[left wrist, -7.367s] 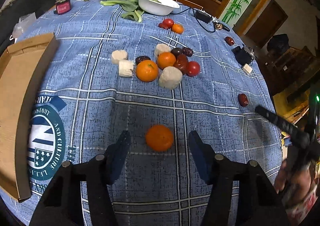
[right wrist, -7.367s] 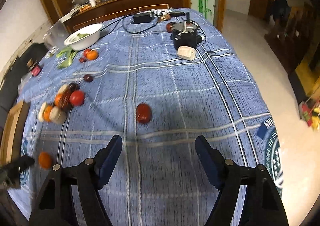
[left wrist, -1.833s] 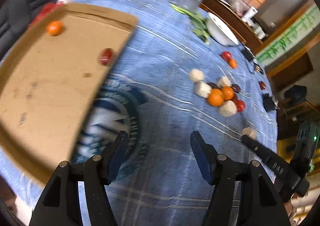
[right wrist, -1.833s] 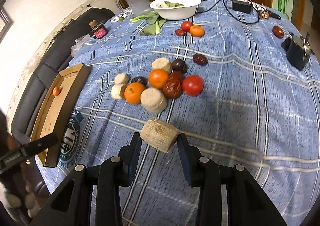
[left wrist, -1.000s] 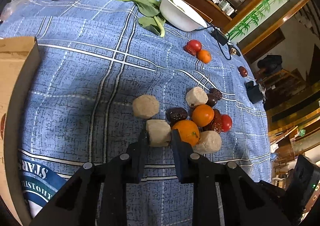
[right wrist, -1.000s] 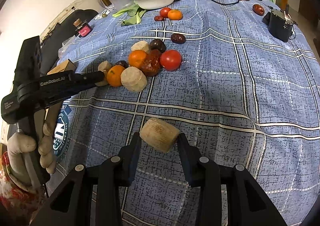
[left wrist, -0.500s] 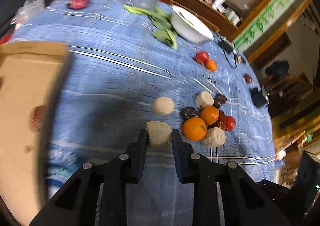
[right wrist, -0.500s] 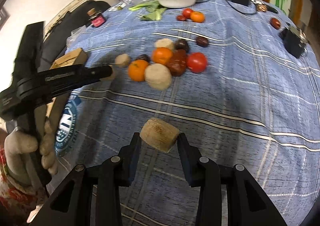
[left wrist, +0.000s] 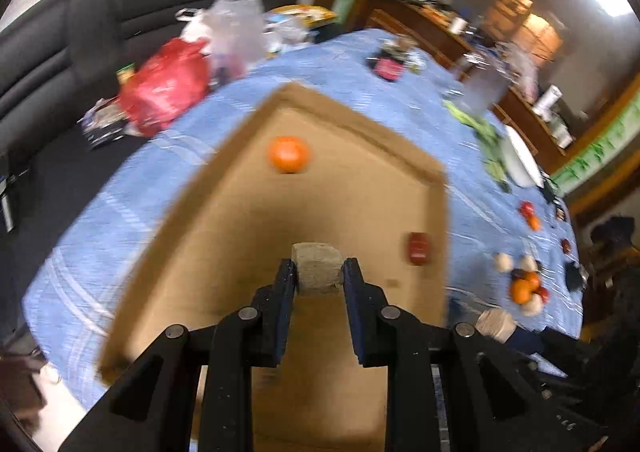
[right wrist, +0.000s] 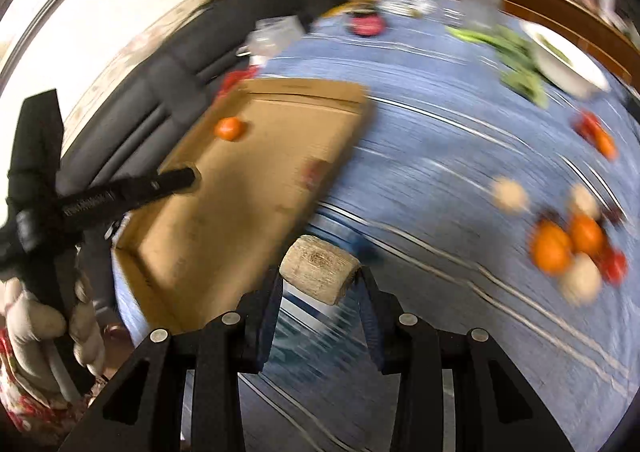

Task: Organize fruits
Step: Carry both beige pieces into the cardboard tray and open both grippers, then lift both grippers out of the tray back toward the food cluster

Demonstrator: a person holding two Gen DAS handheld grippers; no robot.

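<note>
I had the left gripper (left wrist: 318,272) clamped on a beige chunk (left wrist: 317,264) over the cardboard tray (left wrist: 224,252), orange (left wrist: 289,154) and red fruit (left wrist: 419,248) inside. Right gripper (right wrist: 318,286) gripped a tan cylinder (right wrist: 320,274) above the blue tablecloth (right wrist: 440,139); fruit pile (right wrist: 572,248) well right.

Left gripper (left wrist: 318,272) clamped on pale chunk (left wrist: 317,266) above cardboard tray (left wrist: 224,219); right gripper (right wrist: 320,284) clamped on tan chunk (right wrist: 318,274) beside tray.

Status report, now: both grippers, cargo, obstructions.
Left gripper shut on pale chunk, over cardboard tray. Right gripper shut on beige cylinder, beside tray. Nothing blocking.
</note>
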